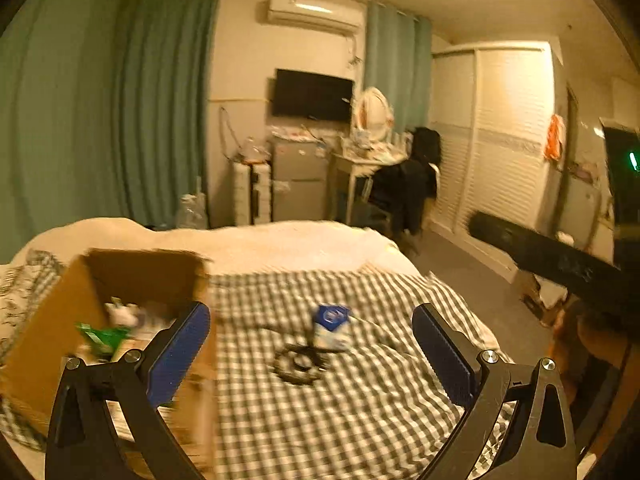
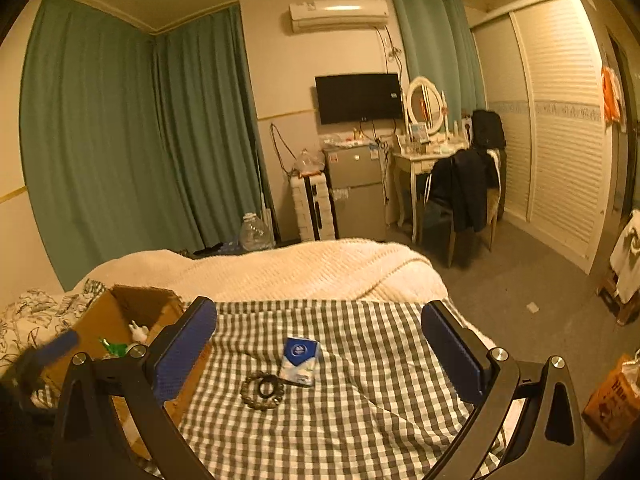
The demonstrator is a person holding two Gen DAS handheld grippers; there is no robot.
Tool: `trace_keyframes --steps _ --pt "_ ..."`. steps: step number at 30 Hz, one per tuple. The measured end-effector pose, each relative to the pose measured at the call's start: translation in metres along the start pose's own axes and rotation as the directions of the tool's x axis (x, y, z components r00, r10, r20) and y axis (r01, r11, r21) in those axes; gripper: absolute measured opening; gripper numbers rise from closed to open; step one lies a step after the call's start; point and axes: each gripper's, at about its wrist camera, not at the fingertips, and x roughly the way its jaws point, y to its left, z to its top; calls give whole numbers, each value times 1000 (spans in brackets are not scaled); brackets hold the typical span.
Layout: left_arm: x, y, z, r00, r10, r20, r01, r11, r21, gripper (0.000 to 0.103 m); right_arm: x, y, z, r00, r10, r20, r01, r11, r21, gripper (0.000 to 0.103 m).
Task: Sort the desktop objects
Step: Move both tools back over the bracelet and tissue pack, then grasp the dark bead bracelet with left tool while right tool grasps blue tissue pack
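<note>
A blue and white tissue pack (image 2: 300,364) lies on the checked cloth (image 2: 360,420), with a dark beaded ring (image 2: 264,390) just in front of it to the left. Both also show, blurred, in the left wrist view: the pack (image 1: 331,326) and the ring (image 1: 298,364). A brown cardboard box (image 2: 120,320) stands at the left and holds a green item (image 2: 114,347) and a white item (image 2: 138,330). My left gripper (image 1: 311,354) is open and empty above the cloth. My right gripper (image 2: 319,354) is open and empty, with the pack between its fingers further ahead.
The cloth covers a bed with a cream blanket (image 2: 300,268) beyond it. The box (image 1: 100,308) sits close to my left finger. A fridge (image 2: 354,192), dressing table (image 2: 424,160) and chair (image 2: 464,196) stand at the far wall. An orange bag (image 2: 612,396) sits on the floor at right.
</note>
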Motion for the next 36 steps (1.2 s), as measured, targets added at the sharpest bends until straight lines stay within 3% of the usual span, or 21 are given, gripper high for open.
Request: trace_keyframes --steps 5,12,24,36 --pt "45 -22 -17 996 44 -78 -41 998 39 103 35 -12 -8 998 5 -60 -5 1000 4 103" --pt "101 -16 -42 981 92 -170 -89 996 25 103 95 -21 -25 985 15 -174 -14 1000 3 103" --pt "170 7 -68 937 185 -296 -191 982 8 103 195 -14 -58 934 71 -351 -77 997 -3 103" --pt "220 17 -89 891 252 -377 -255 966 42 103 266 14 -81 886 162 -435 -167 986 29 102"
